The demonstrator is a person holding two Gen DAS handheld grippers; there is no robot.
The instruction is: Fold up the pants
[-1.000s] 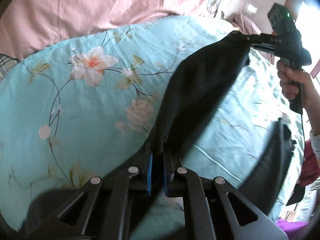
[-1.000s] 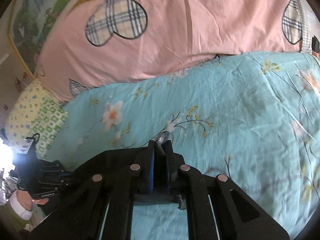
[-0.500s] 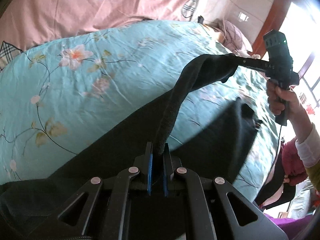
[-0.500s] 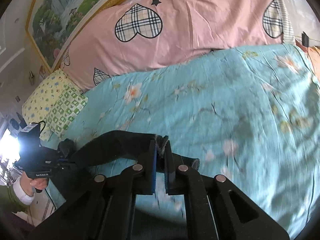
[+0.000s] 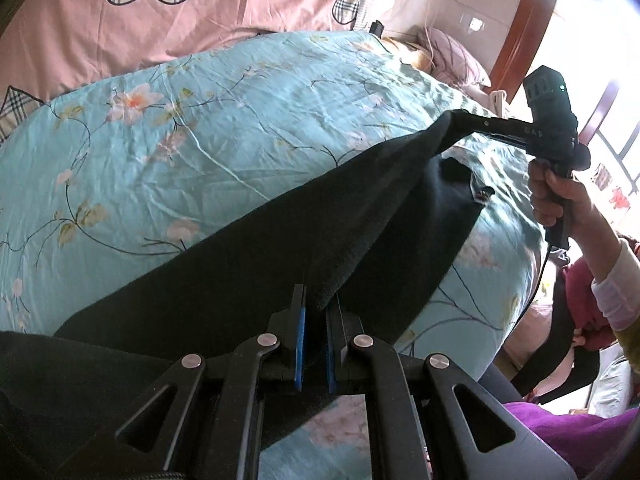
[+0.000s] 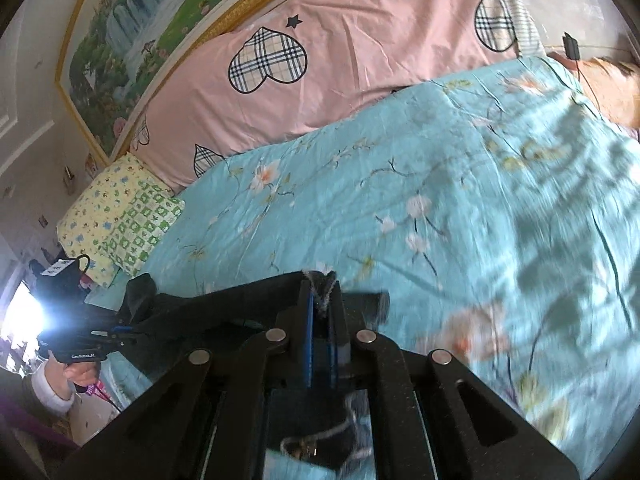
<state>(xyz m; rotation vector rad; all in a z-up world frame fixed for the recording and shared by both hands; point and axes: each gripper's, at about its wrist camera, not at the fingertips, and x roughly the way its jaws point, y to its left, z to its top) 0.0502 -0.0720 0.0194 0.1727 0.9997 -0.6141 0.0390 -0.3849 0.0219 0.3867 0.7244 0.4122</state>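
Black pants (image 5: 288, 236) hang stretched above a teal floral bedspread (image 5: 208, 128). My left gripper (image 5: 316, 308) is shut on one end of their edge, cloth pinched between the blue pads. At the right of the left wrist view my right gripper (image 5: 452, 124) holds the other end, a hand below it on the grip. In the right wrist view the right gripper (image 6: 322, 300) is shut on a dark bunch of the pants (image 6: 224, 308), with grey threads poking out above the tips. At far left of that view the left gripper (image 6: 120, 330) bites the same cloth.
A pink quilt (image 6: 360, 60) with plaid hearts lies along the head of the bed. A yellow and green pillow (image 6: 120, 224) sits at the bed's left corner. Purple and red cloth (image 5: 576, 432) lies off the bed edge. A bright window (image 5: 600, 60) is at right.
Both grippers have drawn back toward the near side of the bed with the pants held between them. The cloth now spreads wider and hangs flatter over the bedspread.
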